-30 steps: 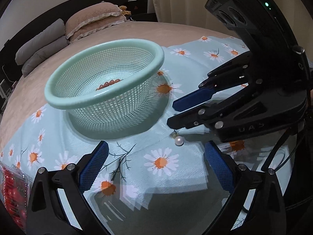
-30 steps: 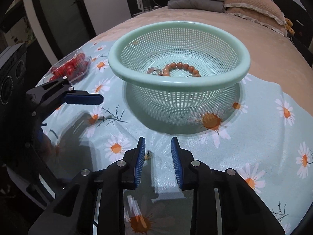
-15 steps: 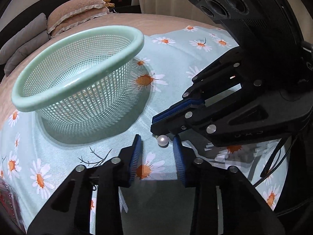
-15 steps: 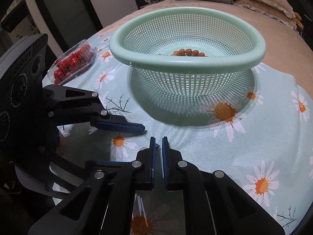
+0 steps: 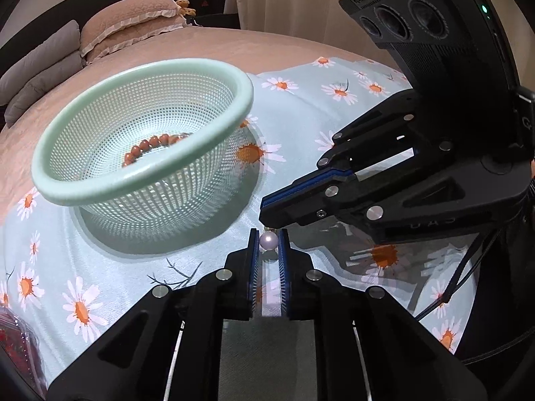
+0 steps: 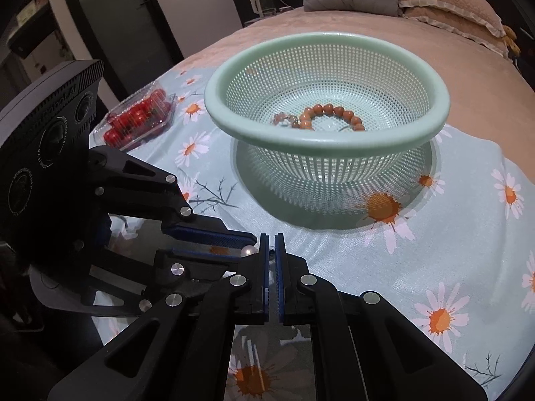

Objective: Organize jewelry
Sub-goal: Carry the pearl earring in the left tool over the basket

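A white pearl [image 5: 268, 241] lies on the daisy-print cloth in front of the mint mesh basket [image 5: 140, 180]. My left gripper [image 5: 269, 235] is closing on it, its blue pads pressing on both sides. My right gripper [image 6: 271, 239] is shut, its tips right beside the pearl [image 6: 249, 250]. A tiny gold bit shows at those tips; I cannot tell whether it is pinched. In the left wrist view the right gripper [image 5: 267, 215] comes in from the right just above the pearl. A brown bead bracelet [image 6: 334, 113] lies inside the basket [image 6: 321, 142].
A clear box of red cherry tomatoes [image 6: 133, 123] sits on the cloth to the left of the basket. The cloth [image 6: 434, 250] covers the near part of a tan bed. Pillows [image 6: 451, 3] are stacked at the far end.
My left gripper went from wide open to shut around the pearl. My right gripper closed from a small gap to shut. Both have drawn in close together at the pearl.
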`<state>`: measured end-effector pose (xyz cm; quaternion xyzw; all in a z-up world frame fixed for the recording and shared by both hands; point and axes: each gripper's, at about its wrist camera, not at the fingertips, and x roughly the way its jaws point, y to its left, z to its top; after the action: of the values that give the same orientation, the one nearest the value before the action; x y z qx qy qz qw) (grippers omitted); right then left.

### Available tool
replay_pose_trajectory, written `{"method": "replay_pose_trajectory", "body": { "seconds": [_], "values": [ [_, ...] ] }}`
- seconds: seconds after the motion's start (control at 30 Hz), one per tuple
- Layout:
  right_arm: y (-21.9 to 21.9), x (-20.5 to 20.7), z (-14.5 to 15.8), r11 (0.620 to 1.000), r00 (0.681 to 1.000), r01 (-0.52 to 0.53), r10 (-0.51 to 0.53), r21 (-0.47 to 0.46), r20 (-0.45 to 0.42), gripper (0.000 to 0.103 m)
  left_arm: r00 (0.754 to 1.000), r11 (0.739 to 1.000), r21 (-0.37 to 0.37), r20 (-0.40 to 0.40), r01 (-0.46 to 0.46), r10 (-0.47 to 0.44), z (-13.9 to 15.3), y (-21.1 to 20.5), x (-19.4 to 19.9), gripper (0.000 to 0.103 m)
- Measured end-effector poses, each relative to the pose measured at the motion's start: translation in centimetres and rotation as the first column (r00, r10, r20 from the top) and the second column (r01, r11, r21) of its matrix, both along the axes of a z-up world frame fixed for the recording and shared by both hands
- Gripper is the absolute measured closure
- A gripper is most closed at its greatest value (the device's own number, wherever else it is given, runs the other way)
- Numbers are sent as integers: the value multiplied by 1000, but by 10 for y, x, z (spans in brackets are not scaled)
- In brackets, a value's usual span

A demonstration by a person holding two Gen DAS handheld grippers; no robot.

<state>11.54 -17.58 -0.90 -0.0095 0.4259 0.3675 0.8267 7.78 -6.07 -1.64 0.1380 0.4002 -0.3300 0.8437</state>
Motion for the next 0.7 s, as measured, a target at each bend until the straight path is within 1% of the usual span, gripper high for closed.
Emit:
{"method": "replay_pose_trajectory", "body": {
  "seconds": [0.13, 0.27, 0.43, 0.53, 0.6, 0.63, 0.7],
  "values": [
    [-5, -2, 14, 999, 1000, 7, -8, 41, 30, 100, 999, 999, -39, 20, -24, 25, 17, 10, 0, 91],
    [-4, -2, 32, 996, 997, 11, -17, 87, 69, 100, 997, 998, -44, 54, -47, 50, 32, 18, 0, 91],
    [-9, 3, 53, 987, 992, 43, -60, 152, 108, 100, 991, 992, -85, 85, -96, 103, 53, 33, 6, 91],
    [-11, 12, 59, 978, 989, 71, -95, 197, 117, 100, 982, 982, -100, 90, -158, 167, 62, 42, 16, 91],
    [-14, 19, 61, 968, 986, 97, -125, 230, 111, 100, 977, 975, -126, 86, -185, 196, 66, 46, 25, 91],
    [-13, 22, 61, 965, 984, 107, -137, 239, 112, 100, 974, 970, -142, 86, -195, 209, 69, 48, 31, 91],
    [-12, 25, 61, 960, 982, 123, -153, 251, 108, 100, 967, 963, -150, 89, -222, 237, 71, 47, 40, 91]
  ]
}}
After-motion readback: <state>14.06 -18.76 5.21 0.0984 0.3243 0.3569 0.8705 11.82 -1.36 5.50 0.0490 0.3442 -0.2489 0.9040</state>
